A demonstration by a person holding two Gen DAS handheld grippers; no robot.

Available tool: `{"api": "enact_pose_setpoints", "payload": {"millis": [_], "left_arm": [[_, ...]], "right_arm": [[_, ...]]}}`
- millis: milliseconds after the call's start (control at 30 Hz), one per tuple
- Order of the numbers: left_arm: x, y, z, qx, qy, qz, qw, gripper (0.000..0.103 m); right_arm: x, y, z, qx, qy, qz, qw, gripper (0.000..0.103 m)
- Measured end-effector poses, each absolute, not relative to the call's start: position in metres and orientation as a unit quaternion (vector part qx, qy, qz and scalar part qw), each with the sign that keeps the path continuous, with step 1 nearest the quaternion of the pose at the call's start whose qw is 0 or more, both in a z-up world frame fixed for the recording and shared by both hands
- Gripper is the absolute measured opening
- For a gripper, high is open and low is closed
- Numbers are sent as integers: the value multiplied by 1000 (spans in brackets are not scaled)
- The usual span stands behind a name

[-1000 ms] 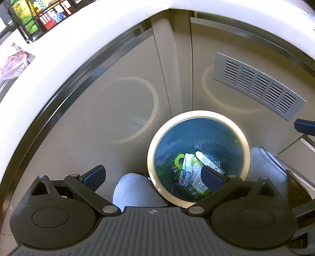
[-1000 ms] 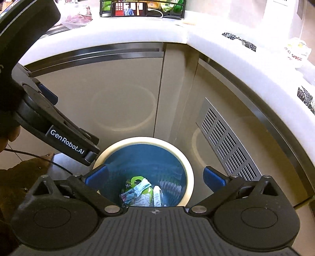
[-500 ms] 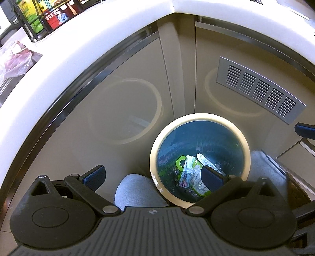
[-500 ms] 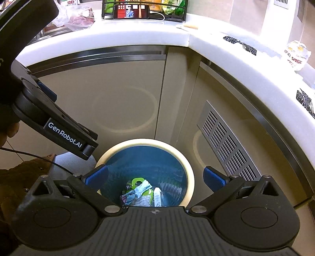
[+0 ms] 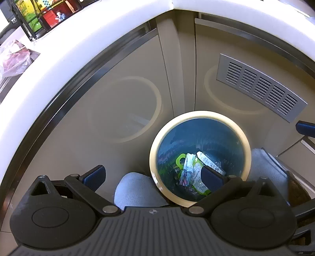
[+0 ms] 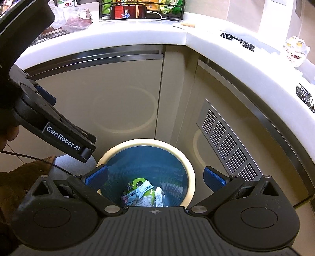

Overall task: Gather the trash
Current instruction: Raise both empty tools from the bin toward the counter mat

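A round bin with a cream rim (image 5: 198, 114) and blue liner stands on the floor in the cabinet corner. Crumpled wrappers and a green plastic piece (image 5: 192, 169) lie at its bottom. My left gripper (image 5: 152, 176) hangs open and empty above the bin's near left edge. The right wrist view shows the same bin rim (image 6: 145, 142) and the trash (image 6: 143, 192) below my right gripper (image 6: 155, 177), which is open and empty too. The left gripper's body (image 6: 59, 134) crosses that view at the left.
A white L-shaped counter (image 6: 137, 33) curves above beige cabinet doors with a metal vent (image 6: 228, 145). On it lie a crumpled white wrapper (image 6: 295, 50), black wrappers (image 6: 246, 44), a wire basket (image 6: 141, 9) and a plastic bag (image 6: 74, 19). The person's grey knees (image 5: 135, 189) flank the bin.
Both grippers have lifted a little away from the bin, so more of the counter top shows. Both stay open and empty; the trash in the bin has not moved.
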State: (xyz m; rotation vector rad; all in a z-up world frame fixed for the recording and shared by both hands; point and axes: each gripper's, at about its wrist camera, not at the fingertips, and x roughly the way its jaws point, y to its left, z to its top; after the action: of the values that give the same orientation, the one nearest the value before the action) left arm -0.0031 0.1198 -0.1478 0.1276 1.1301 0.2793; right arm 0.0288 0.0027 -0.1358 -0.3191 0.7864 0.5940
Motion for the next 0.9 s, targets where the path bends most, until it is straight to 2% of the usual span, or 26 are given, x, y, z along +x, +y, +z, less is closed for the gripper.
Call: {"api": "enact_pose_setpoints", "payload": {"millis": [467,900], "left_arm": [[-3,118,-146,71,529,135,835,103],[0,124,-99,55,479,146,864,103]], "right_arm": [[31,0,-131,-143,367,277,877,102],[50,-29,-58,-65,279,272,919,102]]}}
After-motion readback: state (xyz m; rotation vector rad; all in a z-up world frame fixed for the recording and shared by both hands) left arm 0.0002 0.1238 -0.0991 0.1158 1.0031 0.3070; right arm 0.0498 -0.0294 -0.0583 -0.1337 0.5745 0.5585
